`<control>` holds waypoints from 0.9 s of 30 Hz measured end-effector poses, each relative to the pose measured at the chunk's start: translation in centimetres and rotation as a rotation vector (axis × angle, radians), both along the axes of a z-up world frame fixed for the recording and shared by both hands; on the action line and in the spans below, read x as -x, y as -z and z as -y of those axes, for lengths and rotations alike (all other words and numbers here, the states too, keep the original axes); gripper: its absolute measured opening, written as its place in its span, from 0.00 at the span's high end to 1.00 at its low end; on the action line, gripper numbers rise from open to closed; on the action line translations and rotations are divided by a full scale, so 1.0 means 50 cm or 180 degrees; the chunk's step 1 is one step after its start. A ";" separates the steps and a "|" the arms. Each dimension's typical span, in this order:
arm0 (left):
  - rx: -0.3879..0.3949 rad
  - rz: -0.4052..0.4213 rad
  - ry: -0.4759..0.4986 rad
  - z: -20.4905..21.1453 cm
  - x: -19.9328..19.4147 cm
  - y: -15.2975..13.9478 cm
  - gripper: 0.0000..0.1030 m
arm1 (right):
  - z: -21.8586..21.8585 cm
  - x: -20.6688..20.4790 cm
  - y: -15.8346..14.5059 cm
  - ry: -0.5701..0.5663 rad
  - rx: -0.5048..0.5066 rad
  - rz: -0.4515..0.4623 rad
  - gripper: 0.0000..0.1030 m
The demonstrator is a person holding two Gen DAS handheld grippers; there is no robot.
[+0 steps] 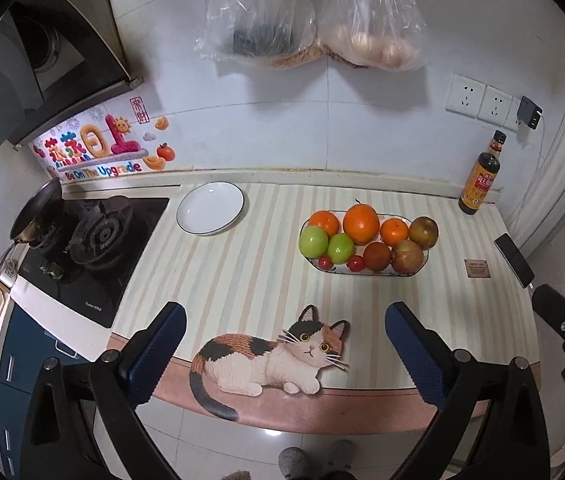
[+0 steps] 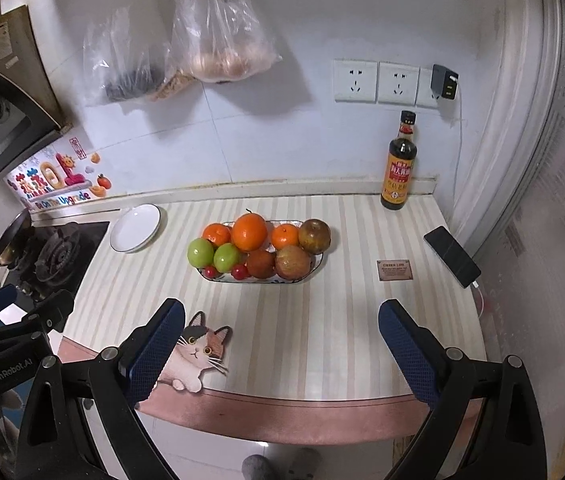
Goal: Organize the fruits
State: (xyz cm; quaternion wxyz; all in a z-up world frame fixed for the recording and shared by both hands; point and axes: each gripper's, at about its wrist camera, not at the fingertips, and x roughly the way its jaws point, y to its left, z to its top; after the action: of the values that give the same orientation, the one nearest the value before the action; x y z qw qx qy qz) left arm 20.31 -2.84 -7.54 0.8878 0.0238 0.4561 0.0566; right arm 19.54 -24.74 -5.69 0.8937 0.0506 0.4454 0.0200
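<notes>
The left gripper [image 1: 284,344] is wide open and holds nothing; its two blue fingers [image 1: 160,350] stand over the front edge of the counter, with the cat picture [image 1: 270,354] on the mat between them. The right gripper [image 2: 280,342] is also wide open and empty, above the same front edge and a little more to the right, so only the head of the cat shows beside its left finger. Each gripper appears at the border of the other camera's view.

Beyond the fingers, on the striped mat [image 1: 242,264], sits the oval fruit dish [image 2: 318,262]. It is well apart from both grippers. In it are a big orange [image 2: 249,232] in the middle of the back row, two smaller oranges at its sides, two green apples [image 2: 213,254] at the left, two small red fruits at the front, and three darker reddish-brown fruits at the right.

To the left of the dish, near the stove [image 1: 94,240], an empty white plate [image 1: 210,208] lies on the mat. At the right back corner stands a dark sauce bottle [image 2: 399,164], upright near the wall. A phone [image 2: 451,256] lies at the right edge of the counter.
</notes>
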 end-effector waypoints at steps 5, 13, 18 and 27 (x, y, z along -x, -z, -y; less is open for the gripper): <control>0.0029 -0.0030 -0.0001 0.000 -0.008 0.006 0.01 | 0.003 -0.008 0.013 0.0013 -0.0002 -0.0060 0.03; 0.0060 -0.0042 -0.0005 0.003 -0.006 0.010 0.01 | 0.000 -0.010 0.020 -0.0011 0.0016 -0.0112 0.03; 0.0077 -0.0032 -0.0031 -0.001 -0.006 0.011 0.01 | -0.003 -0.010 0.022 -0.0024 0.0028 -0.0122 0.03; 0.0065 -0.0033 -0.0037 -0.001 -0.005 0.010 0.01 | -0.001 -0.011 0.023 -0.0034 0.0040 -0.0131 0.03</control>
State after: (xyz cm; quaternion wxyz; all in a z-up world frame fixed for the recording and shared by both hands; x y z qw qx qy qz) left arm 20.58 -2.80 -8.02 0.8853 0.0124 0.4614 0.0571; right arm 20.08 -24.69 -6.83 0.8845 0.0430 0.4640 0.0209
